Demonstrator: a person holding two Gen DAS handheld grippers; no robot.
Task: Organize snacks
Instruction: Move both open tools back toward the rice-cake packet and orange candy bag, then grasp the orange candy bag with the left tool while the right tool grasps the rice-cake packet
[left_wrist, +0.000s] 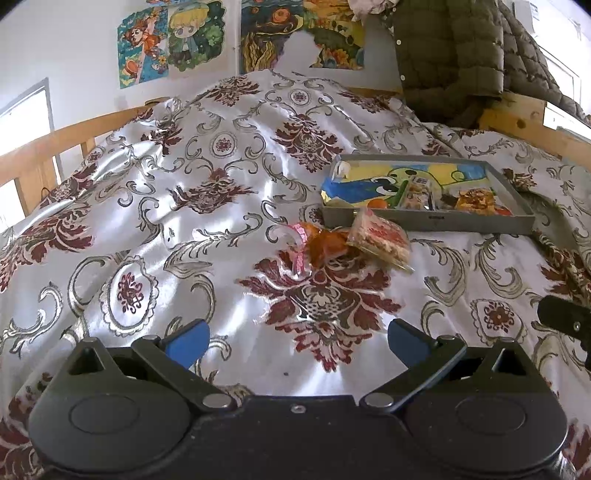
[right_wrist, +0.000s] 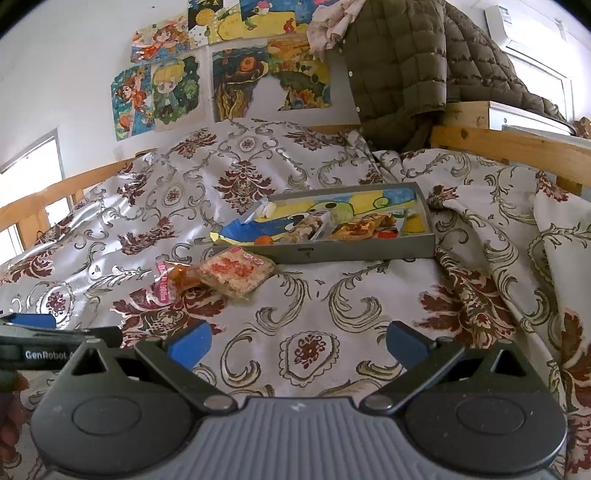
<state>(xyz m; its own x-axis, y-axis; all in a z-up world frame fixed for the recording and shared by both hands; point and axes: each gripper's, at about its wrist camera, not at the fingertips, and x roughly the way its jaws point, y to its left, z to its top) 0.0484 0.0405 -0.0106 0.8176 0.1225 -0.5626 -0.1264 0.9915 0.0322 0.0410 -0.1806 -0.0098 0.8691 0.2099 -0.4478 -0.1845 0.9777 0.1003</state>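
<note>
Two snacks lie loose on the patterned bedspread (left_wrist: 221, 177), just in front of the grey tray (left_wrist: 480, 223): a clear packet of pale, red-flecked squares (right_wrist: 236, 275), one edge leaning on the tray's front wall, and touching it a crinkly orange-and-pink wrapper (right_wrist: 171, 280). Both look light. The squares probably crumble if squeezed hard, so a pinch on the packet's near sealed edge seems safest; the wrapper should slip and crumple, and its twisted end looks easiest to take. The left gripper (left_wrist: 297, 341) and right gripper (right_wrist: 299, 341) both gape wide, holding nothing, well short of the snacks. The left gripper's side reads "GenRobot"; the wrapper's pink print is too small to read.
</note>
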